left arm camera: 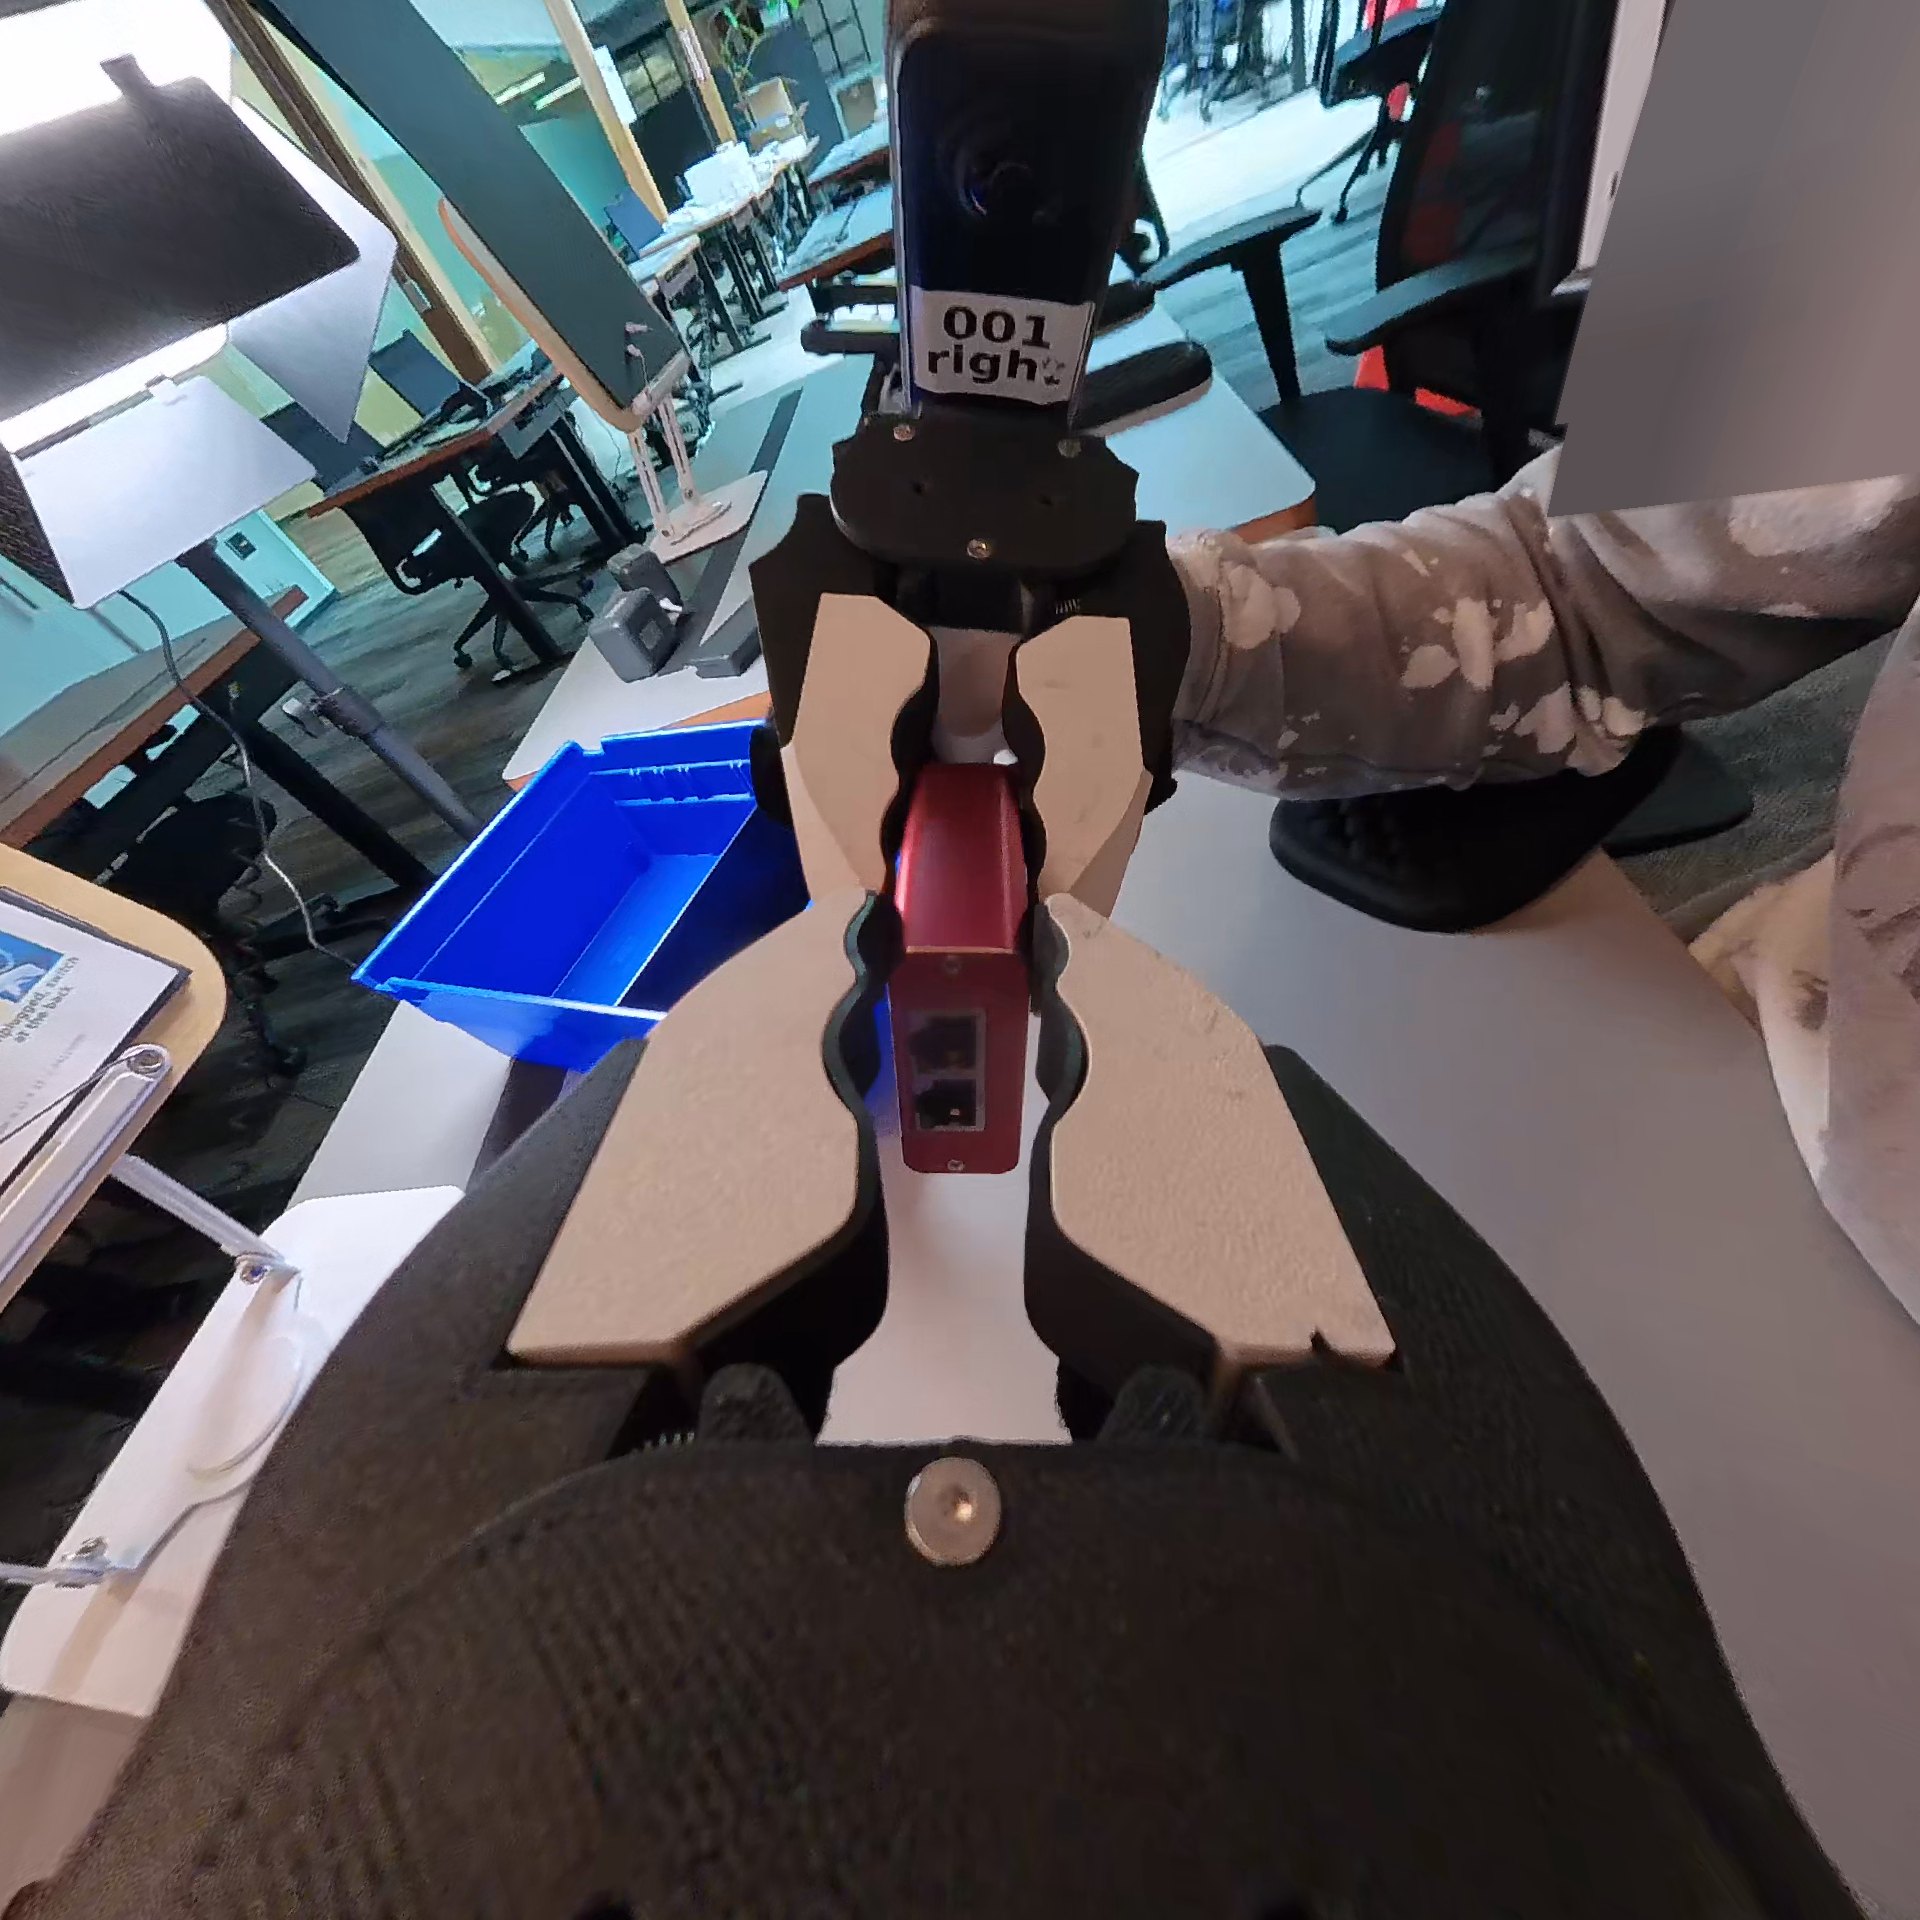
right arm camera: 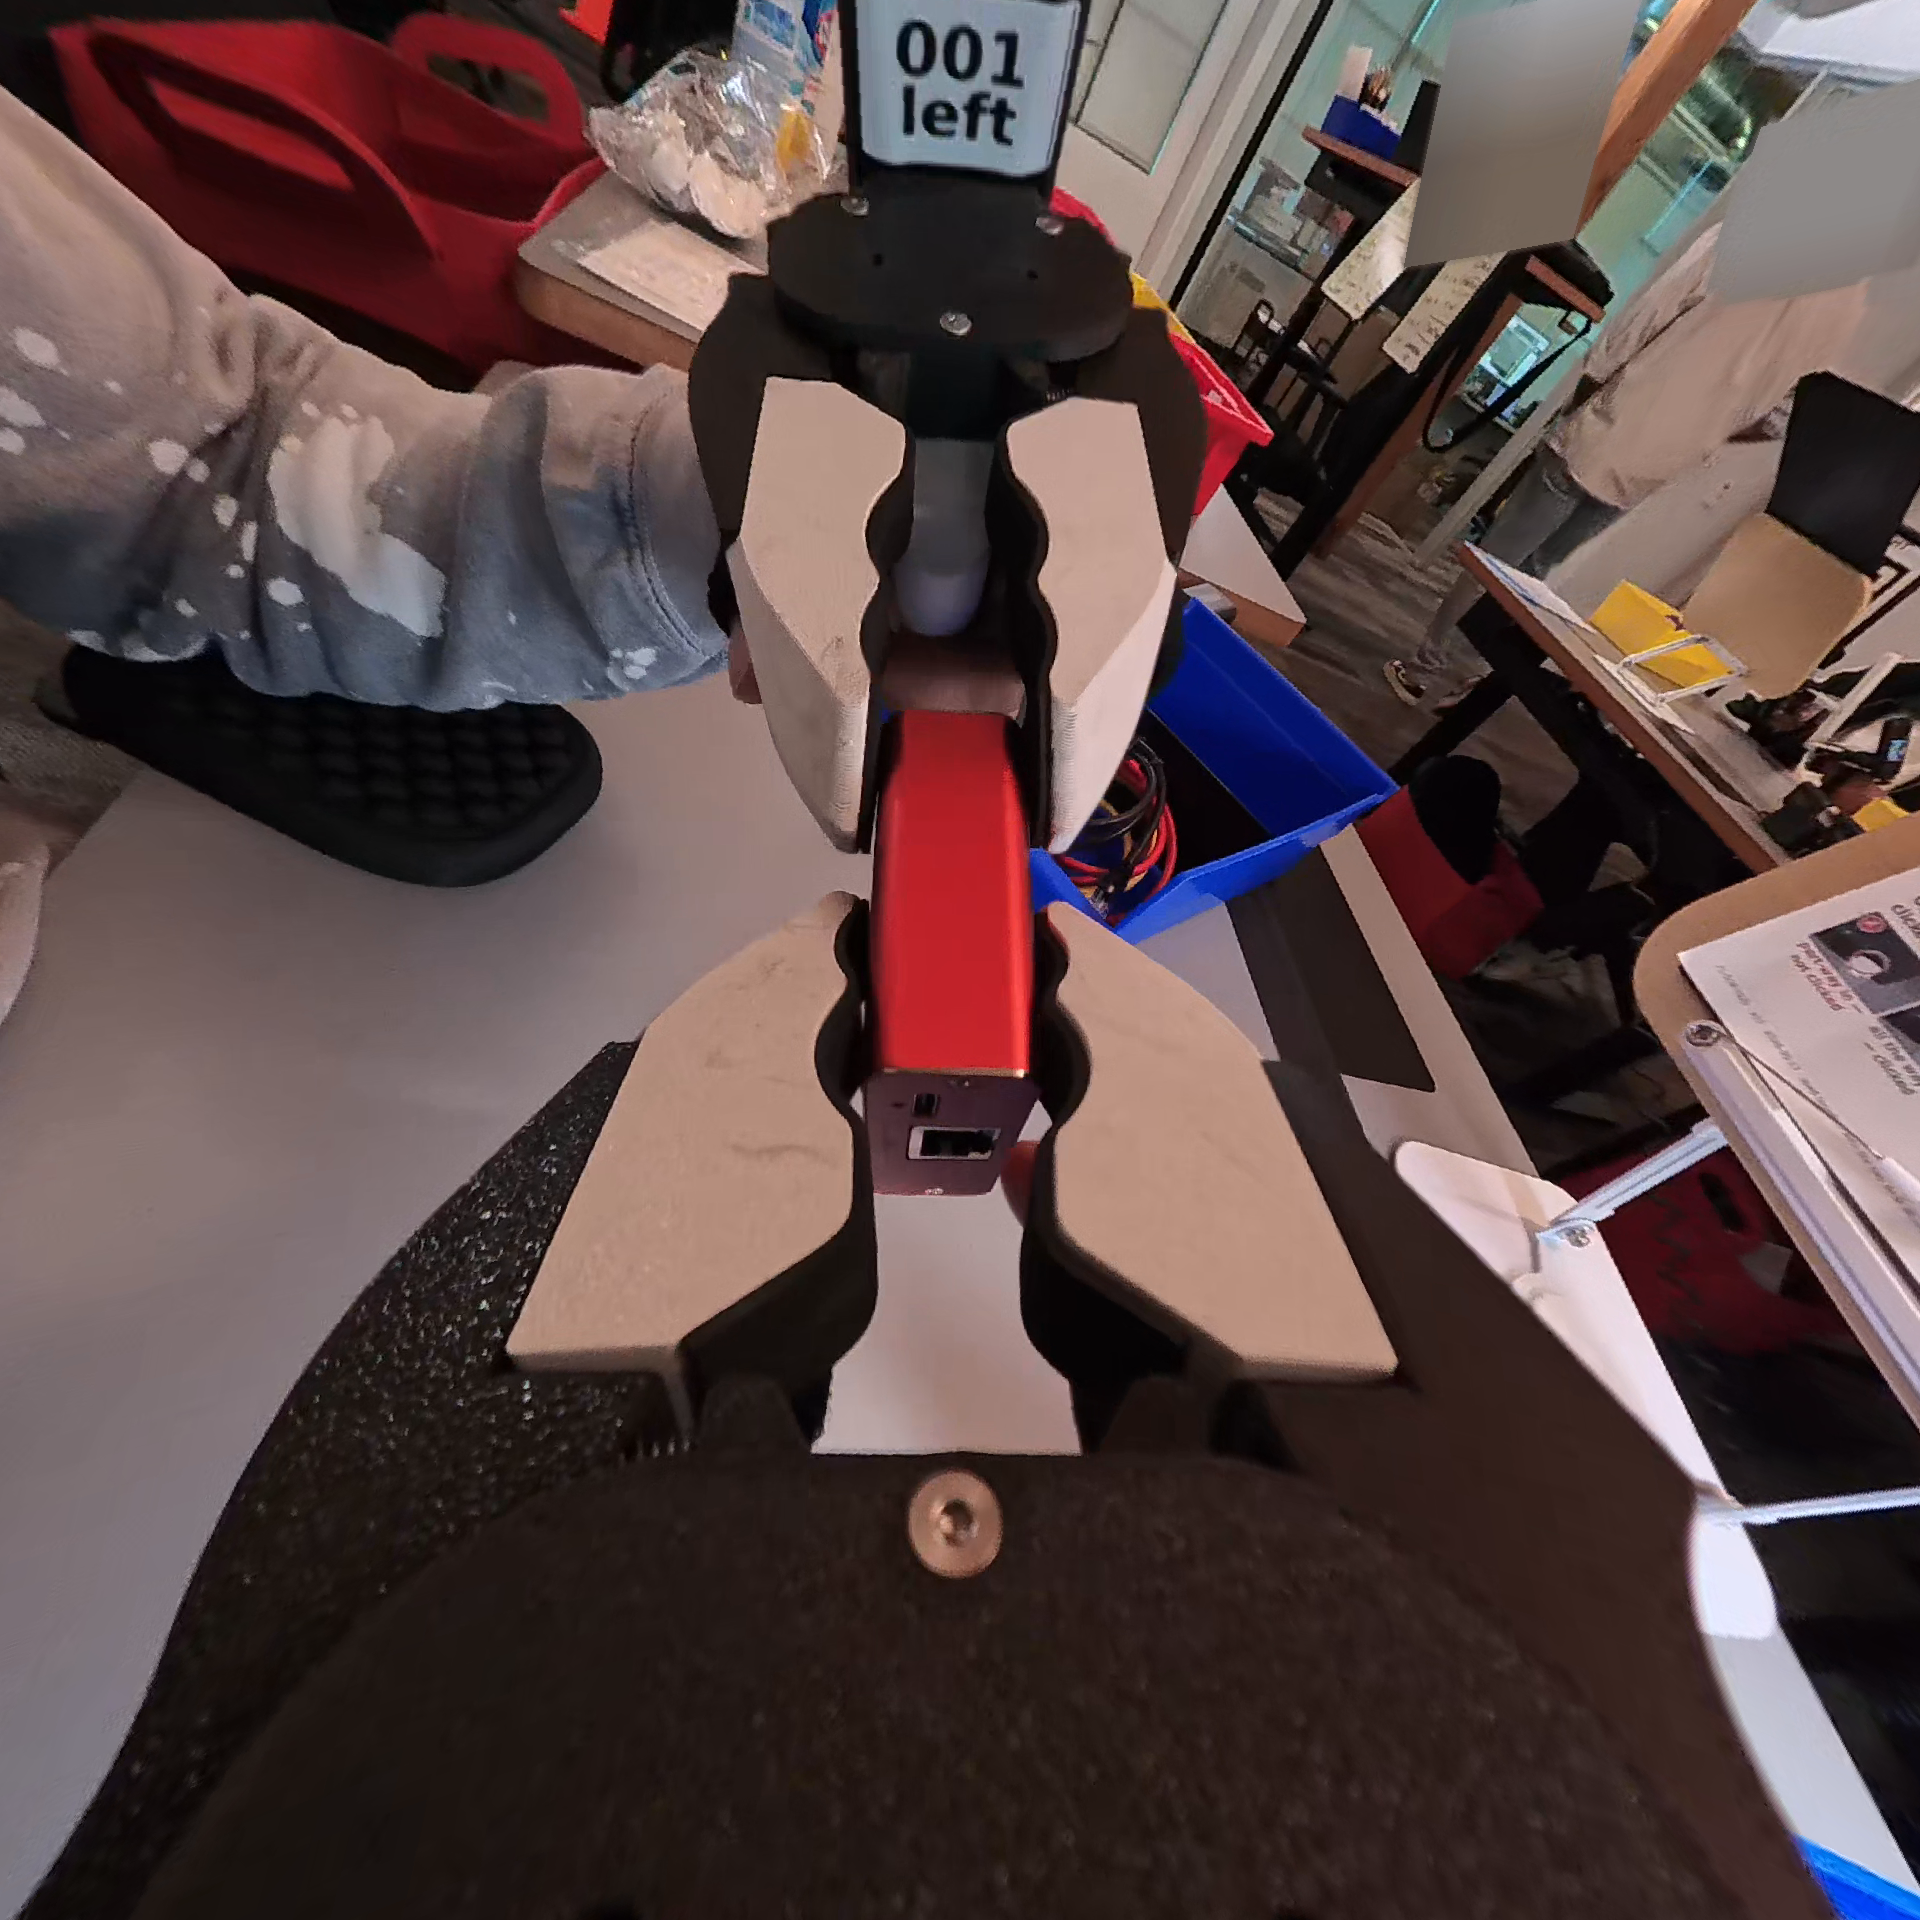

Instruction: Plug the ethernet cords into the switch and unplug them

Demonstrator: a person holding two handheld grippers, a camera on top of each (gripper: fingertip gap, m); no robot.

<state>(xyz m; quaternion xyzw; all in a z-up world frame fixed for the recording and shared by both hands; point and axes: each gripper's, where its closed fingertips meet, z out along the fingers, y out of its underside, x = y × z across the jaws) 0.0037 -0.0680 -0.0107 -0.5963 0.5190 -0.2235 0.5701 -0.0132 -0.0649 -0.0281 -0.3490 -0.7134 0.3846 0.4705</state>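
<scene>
Left hand-held gripper (left arm camera: 957, 1023) clamped on red switch (left arm camera: 961, 977) at two-port end. Right hand-held gripper (right arm camera: 954, 1049) clamped on opposite end. Switch held between both, above white worktop (left arm camera: 1455, 1091). Blue bin (left arm camera: 582, 914) just beside, holding coloured cords (right arm camera: 1138, 831).

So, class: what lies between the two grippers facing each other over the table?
The red switch bridges them: the left gripper clamps one end and the right gripper the other. Both wrist views show this.
</scene>
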